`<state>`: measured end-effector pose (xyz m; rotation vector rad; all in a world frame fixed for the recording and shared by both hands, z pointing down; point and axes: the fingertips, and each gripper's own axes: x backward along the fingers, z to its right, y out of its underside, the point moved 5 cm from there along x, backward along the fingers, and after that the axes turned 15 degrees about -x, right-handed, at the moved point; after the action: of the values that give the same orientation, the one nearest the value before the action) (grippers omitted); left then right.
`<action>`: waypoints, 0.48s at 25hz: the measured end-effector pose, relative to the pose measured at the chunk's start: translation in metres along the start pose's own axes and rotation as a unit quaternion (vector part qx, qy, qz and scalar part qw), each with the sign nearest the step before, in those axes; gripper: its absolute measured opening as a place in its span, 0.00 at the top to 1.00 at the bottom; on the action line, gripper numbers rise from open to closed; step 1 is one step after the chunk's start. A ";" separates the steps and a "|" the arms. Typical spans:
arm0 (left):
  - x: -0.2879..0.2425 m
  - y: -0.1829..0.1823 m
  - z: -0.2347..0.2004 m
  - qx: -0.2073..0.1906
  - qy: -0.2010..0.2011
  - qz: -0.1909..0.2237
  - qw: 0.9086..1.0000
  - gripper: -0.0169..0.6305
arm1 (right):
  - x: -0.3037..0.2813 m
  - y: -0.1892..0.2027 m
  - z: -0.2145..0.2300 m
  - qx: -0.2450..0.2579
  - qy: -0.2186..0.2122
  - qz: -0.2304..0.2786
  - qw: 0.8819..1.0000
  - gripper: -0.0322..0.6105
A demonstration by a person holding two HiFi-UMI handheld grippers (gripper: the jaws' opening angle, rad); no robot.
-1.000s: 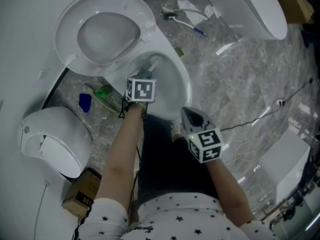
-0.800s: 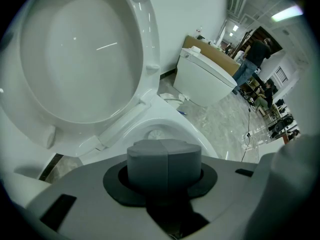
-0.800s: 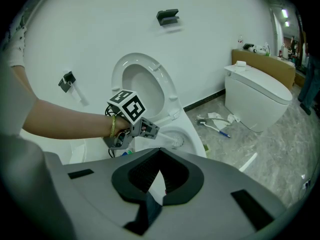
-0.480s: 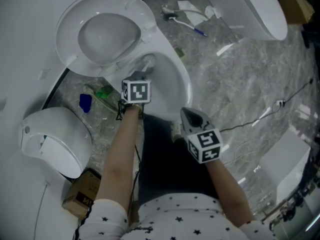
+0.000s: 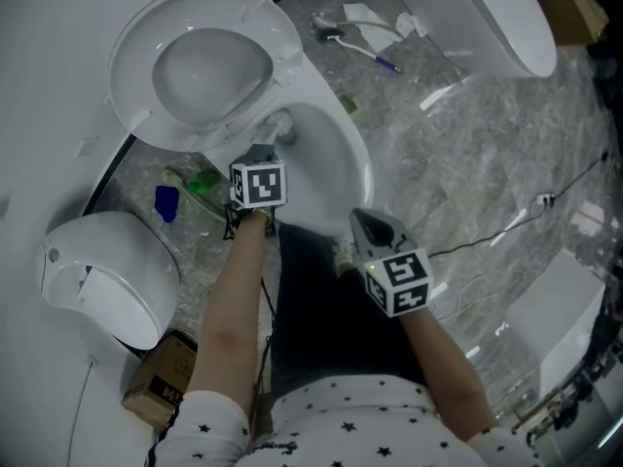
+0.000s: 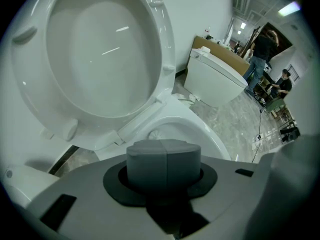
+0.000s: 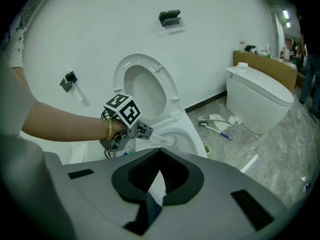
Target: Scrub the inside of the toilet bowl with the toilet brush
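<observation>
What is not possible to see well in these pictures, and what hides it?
1. Handle of the toilet brush: in the left gripper view, the shut jaws of the left gripper cover it; only bristles show.
2. Bottom of the toilet bowl: in the head view, the left gripper covers part of it.
3. The litter on the floor: too small in the head and right gripper views to name.

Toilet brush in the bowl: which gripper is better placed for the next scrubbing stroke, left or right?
Left. The left gripper is shut on the toilet brush, whose head sits inside the toilet bowl. The right gripper is open and empty, back from the rim.
</observation>
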<state>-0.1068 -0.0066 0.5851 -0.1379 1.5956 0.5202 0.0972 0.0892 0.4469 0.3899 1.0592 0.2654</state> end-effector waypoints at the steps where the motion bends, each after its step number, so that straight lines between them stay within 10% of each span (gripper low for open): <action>1: 0.001 0.002 -0.001 0.002 -0.002 -0.001 1.000 0.74 | 0.000 0.000 0.000 0.001 -0.001 0.000 1.000 0.95; 12: 0.007 0.019 -0.011 0.012 -0.016 -0.003 1.000 0.74 | 0.001 -0.003 -0.003 0.009 -0.004 0.000 1.000 0.95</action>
<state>-0.1252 0.0073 0.5834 -0.1165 1.5685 0.4958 0.0951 0.0873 0.4438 0.4061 1.0545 0.2550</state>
